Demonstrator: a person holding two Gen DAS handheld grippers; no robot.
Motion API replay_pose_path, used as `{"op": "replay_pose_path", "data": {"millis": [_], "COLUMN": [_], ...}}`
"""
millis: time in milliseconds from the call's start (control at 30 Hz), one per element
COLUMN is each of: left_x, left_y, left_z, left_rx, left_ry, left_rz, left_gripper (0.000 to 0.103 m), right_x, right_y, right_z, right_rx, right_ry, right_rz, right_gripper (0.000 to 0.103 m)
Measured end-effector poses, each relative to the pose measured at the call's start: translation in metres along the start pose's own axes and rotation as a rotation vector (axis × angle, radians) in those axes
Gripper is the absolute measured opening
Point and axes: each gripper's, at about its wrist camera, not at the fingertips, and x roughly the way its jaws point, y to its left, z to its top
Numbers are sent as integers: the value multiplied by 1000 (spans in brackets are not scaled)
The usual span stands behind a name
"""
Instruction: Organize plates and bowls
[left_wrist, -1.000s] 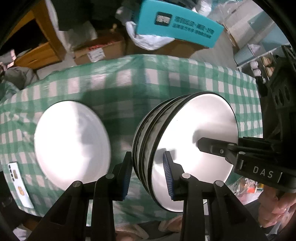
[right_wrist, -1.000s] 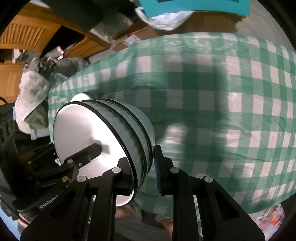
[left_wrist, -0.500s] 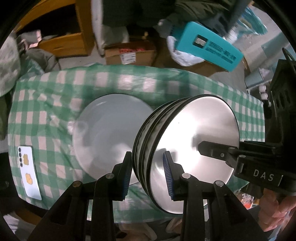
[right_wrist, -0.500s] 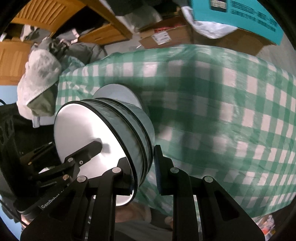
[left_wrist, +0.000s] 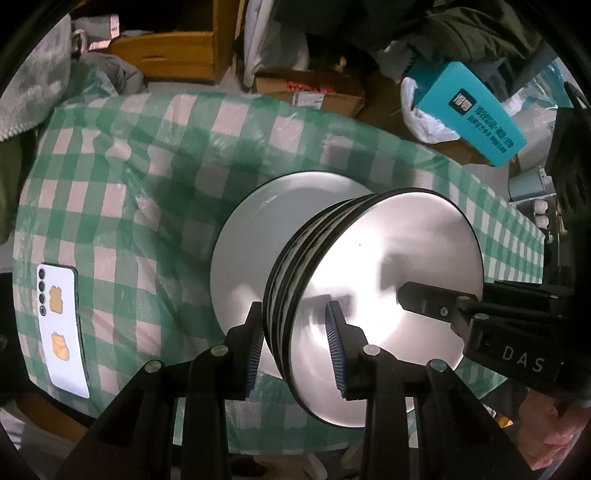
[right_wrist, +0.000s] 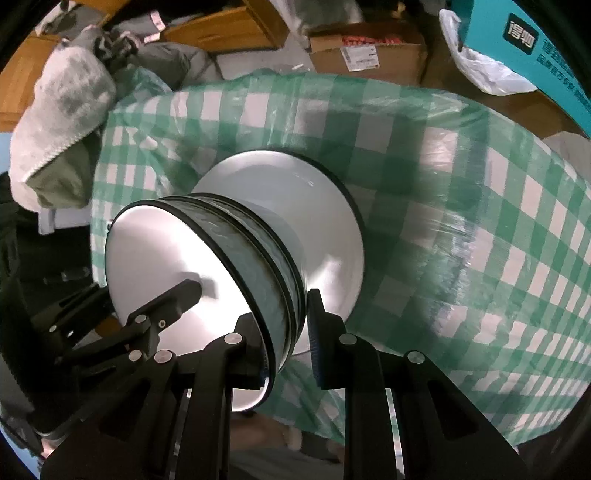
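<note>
A stack of white bowls with dark rims (left_wrist: 388, 280) (right_wrist: 170, 266) hangs in the air, held from both sides. My left gripper (left_wrist: 295, 343) is shut on the stack's left wall, one finger outside and one inside. My right gripper (right_wrist: 286, 332) is shut on the opposite wall in the same way. Right below and behind the stack, a white plate (left_wrist: 251, 251) (right_wrist: 317, 221) lies flat on the green-checked tablecloth (left_wrist: 147, 177) (right_wrist: 461, 184). The bowls cover part of the plate in both views.
A white phone (left_wrist: 61, 328) lies near the table's left front edge. Beyond the far edge stand cardboard boxes (left_wrist: 310, 92), a teal box (left_wrist: 476, 110), wooden furniture (left_wrist: 173, 55) and piled clothes (right_wrist: 59, 103). A hand (left_wrist: 554, 435) shows at the lower right.
Both grippers have carried the bowl stack sideways across the table. The white plate, earlier well off to the stack's left, now lies directly beneath it. The phone has come fully into view.
</note>
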Motion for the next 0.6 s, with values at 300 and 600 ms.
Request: {"op": "replay_pose_path", "data": {"millis": [300,600], "left_x": [22,22], "left_y": [9,6], "left_z": [-2,0], "left_rx": [-9,20], "left_ry": [48,20], "left_rz": [-11,1], "left_gripper": [32,32], "right_x": [19,23], "right_y": [5,2], "right_z": [6,9], "right_rx": [12,22], "right_ry": [43,54], "right_rz": [-52,-58], "right_gripper": [19,25]}}
